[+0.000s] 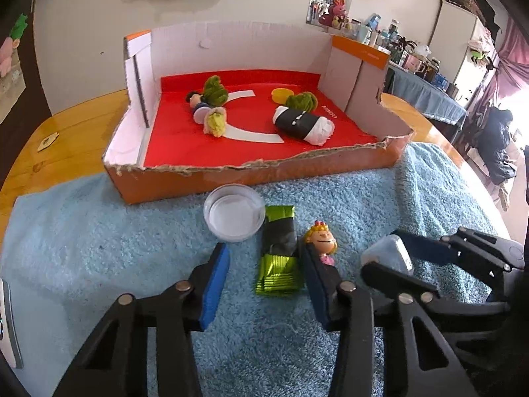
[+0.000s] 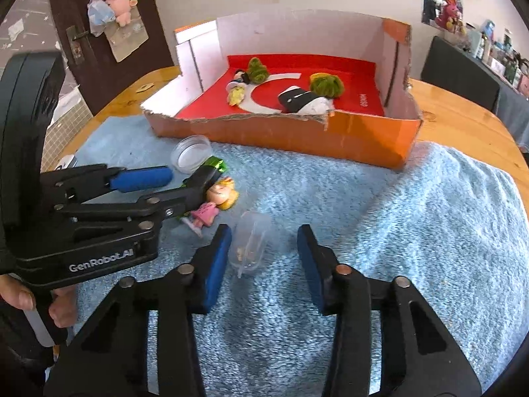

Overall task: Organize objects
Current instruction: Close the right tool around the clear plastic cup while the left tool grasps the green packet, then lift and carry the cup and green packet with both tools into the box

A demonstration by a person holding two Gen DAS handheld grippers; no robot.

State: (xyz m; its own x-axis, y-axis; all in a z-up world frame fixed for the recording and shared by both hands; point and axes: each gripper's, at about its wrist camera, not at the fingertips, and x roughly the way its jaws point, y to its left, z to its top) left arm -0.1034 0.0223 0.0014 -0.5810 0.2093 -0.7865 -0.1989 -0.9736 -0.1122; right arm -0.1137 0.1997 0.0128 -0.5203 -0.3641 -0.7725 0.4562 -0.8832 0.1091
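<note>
A green and black snack packet (image 1: pixel 279 258) lies on the blue towel (image 1: pixel 99 248) between the fingers of my left gripper (image 1: pixel 264 254). That gripper is open: a gap shows at the left pad, while the right pad sits beside the packet and a blonde figurine in pink (image 1: pixel 320 240). A small clear plastic container (image 2: pixel 249 248) lies on its side inside my right gripper (image 2: pixel 263 235). It rests near the left pad with a gap to the right pad, so this gripper is open. The two grippers are side by side, the left gripper (image 2: pixel 185 178) just left of the right one.
A clear round dish (image 1: pixel 234 213) sits ahead of the packet. Behind it stands a torn orange cardboard box (image 1: pixel 198 182) with a red floor, holding green yarn balls, a rolled black and white cloth, a yellow lid and small figures. A wooden table (image 1: pixel 66 132) lies under the towel.
</note>
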